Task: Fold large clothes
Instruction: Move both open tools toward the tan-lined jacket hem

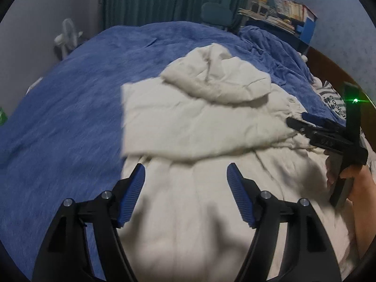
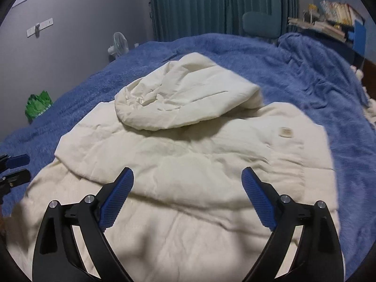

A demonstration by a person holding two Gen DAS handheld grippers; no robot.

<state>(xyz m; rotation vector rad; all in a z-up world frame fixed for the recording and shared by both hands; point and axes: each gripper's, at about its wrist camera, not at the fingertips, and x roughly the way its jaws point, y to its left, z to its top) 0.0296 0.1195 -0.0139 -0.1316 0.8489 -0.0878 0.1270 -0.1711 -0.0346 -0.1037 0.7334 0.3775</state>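
Observation:
A large cream hooded coat (image 1: 188,129) lies spread on a blue blanket (image 1: 70,94); its hood (image 1: 216,77) lies at the far end and a sleeve is folded across the body. My left gripper (image 1: 185,171) is open and empty just above the coat's lower part. My right gripper (image 2: 188,176) is open and empty over the coat (image 2: 188,152), with the hood (image 2: 183,98) ahead. The right gripper also shows in the left wrist view (image 1: 296,119) at the coat's right edge, held by a hand. The left gripper's fingertips (image 2: 16,159) show at the left edge of the right wrist view.
The blue blanket (image 2: 305,82) covers the whole bed and bunches at the far right. A striped cloth (image 1: 333,101) lies at the right bed edge. A fan (image 1: 68,35), a green bag (image 2: 37,105), a chair (image 2: 260,25), curtains and a cluttered shelf (image 1: 282,11) stand beyond the bed.

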